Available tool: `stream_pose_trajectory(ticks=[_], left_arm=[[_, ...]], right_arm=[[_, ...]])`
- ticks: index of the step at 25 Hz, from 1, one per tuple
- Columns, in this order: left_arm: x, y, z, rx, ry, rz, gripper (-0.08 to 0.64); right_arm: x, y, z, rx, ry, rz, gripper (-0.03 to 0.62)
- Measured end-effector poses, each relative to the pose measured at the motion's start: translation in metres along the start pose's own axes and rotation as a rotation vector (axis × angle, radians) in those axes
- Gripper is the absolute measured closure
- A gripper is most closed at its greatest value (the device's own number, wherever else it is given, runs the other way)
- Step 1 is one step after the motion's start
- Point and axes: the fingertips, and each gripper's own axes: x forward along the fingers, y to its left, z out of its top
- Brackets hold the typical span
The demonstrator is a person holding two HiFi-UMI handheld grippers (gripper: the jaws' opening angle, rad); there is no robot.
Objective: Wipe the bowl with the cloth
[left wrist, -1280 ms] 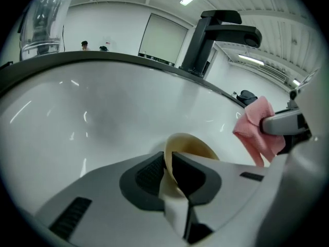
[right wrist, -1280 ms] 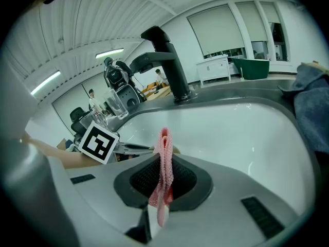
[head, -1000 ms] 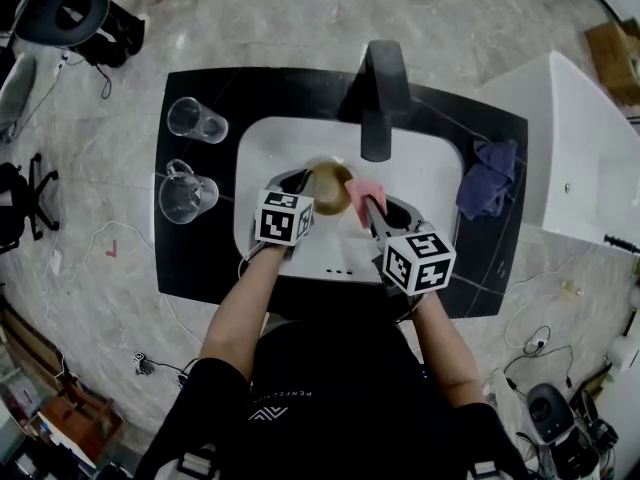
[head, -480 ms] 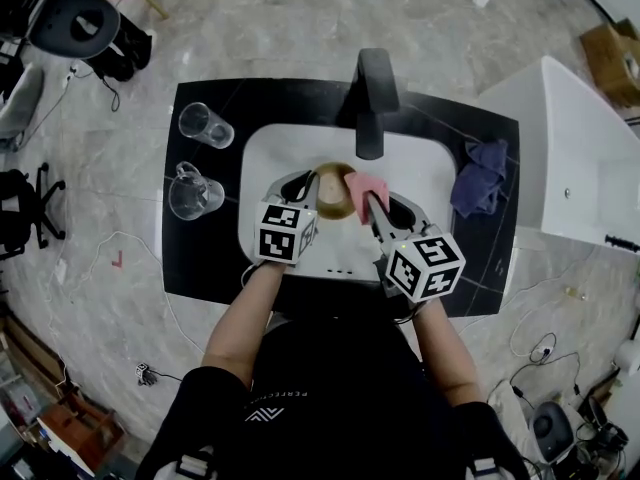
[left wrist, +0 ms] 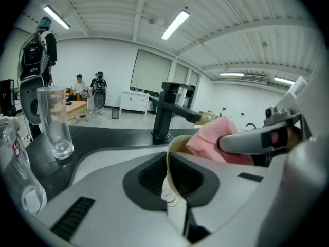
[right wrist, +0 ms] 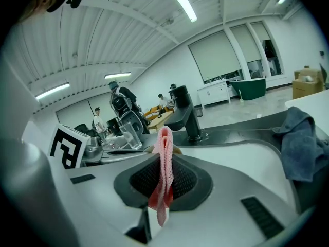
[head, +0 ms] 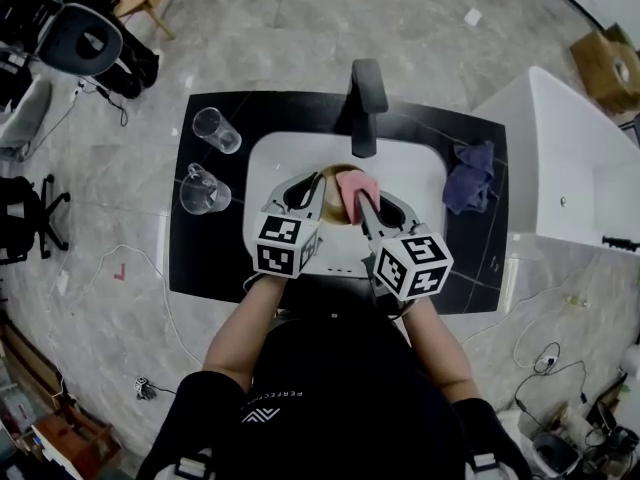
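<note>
A black angular metal faucet stands just ahead of the left gripper and the right gripper, its spout reaching over the white rectangular sink basin below them. Left of the left gripper, on the black countertop, stand a tall clear drinking glass and, closer in, a clear glass jug with a handle. Right of the right gripper, a crumpled blue-grey rag lies on the counter, with a white cabinet beyond it.

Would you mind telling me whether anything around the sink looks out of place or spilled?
Nothing stands out. The left hand-held gripper holds the bowl on edge over the sink; the right hand-held gripper holds the pink cloth at it. A crumpled blue cloth lies on the counter beside the sink; no spill shows.
</note>
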Motion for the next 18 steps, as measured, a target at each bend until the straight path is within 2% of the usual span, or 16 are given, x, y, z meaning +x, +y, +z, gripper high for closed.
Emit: stream_pose_trajectory(ticks=[9,18], left_arm=[[-0.036,-0.014,0.034,0.034,-0.112,-0.035,0.54],[-0.069,-0.027,0.052,0.068,-0.149,-0.097,0.538]], right_arm=[[-0.016,0.017,0.02,-0.041,-0.065,-0.006,0.543],[-0.025,0.042,0.035,-0.119,-0.105,0.016,0.543]])
